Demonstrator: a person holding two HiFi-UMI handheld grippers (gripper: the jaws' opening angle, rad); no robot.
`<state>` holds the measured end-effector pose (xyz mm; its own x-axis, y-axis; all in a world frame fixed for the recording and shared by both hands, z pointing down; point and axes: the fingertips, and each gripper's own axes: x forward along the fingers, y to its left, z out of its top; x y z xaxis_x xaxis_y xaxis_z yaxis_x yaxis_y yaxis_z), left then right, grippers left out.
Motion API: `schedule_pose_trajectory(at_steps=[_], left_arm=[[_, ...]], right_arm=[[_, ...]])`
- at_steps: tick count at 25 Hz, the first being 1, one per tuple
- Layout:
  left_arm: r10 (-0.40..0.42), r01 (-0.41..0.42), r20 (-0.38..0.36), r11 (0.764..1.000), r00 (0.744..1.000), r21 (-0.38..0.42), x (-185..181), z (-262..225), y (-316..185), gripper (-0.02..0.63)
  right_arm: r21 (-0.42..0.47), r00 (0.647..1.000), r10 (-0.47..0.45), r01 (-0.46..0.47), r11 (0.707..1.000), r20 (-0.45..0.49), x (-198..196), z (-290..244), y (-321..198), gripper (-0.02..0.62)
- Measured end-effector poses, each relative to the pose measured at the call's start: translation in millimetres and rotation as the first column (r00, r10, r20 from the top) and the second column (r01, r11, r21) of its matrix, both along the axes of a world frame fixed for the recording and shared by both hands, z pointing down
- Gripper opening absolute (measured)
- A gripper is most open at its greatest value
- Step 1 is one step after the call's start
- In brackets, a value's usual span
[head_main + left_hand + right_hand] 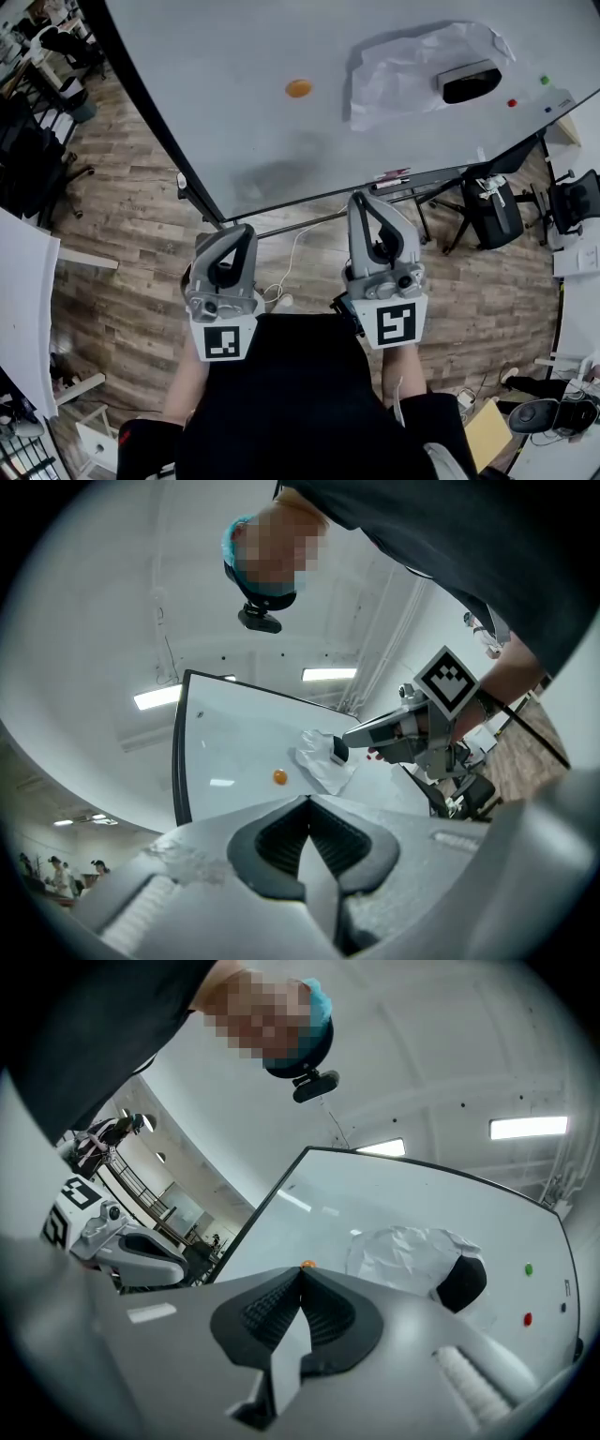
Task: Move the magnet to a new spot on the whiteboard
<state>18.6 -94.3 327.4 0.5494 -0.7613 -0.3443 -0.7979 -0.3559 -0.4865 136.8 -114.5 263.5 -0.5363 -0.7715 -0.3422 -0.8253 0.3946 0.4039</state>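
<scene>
Two grippers hover short of the whiteboard's [234, 75] lower edge, touching nothing. The left gripper [239, 230] and the right gripper [366, 199] each have their jaws pressed together and empty. The orange magnet [298, 88] clings near the board's middle, just left of a crumpled paper [403, 70] with a black eraser [469, 84] on it. A red magnet [512, 102] and a green magnet [545, 81] sit by the right edge.

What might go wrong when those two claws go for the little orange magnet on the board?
The right gripper and left gripper are both shut and off the whiteboard; reaching in like that would probably just shove the orange magnet rather than grip it. The magnet looks small and low, so it may slip. The crumpled paper to its right could snag.
</scene>
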Motion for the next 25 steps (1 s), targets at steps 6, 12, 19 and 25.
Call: schedule_pose_trajectory(at_steps=[6,12,19,25], left_arm=[[0.015,-0.015,0.000,1.000,1.000,0.004,10,-1,4,0.002],[0.019,-0.019,0.002,1.000,1.000,0.002,15,0,7,0.002],[0.015,-0.015,0.008,1.000,1.000,0.010,17,-1,9,0.002],[0.010,-0.010,0.006,1.000,1.000,0.008,17,-1,7,0.002]], right_arm=[[-0.027,1.000,0.006,-0.006,1.000,0.007,5,12,10,0.002],[-0.057,1.000,0.010,-0.009,0.998,0.026,7,27,20,0.002],[-0.057,0.999,0.034,-0.032,0.998,0.036,12,38,27,0.000],[-0.074,0.999,0.035,-0.032,0.997,0.036,12,51,30,0.000]])
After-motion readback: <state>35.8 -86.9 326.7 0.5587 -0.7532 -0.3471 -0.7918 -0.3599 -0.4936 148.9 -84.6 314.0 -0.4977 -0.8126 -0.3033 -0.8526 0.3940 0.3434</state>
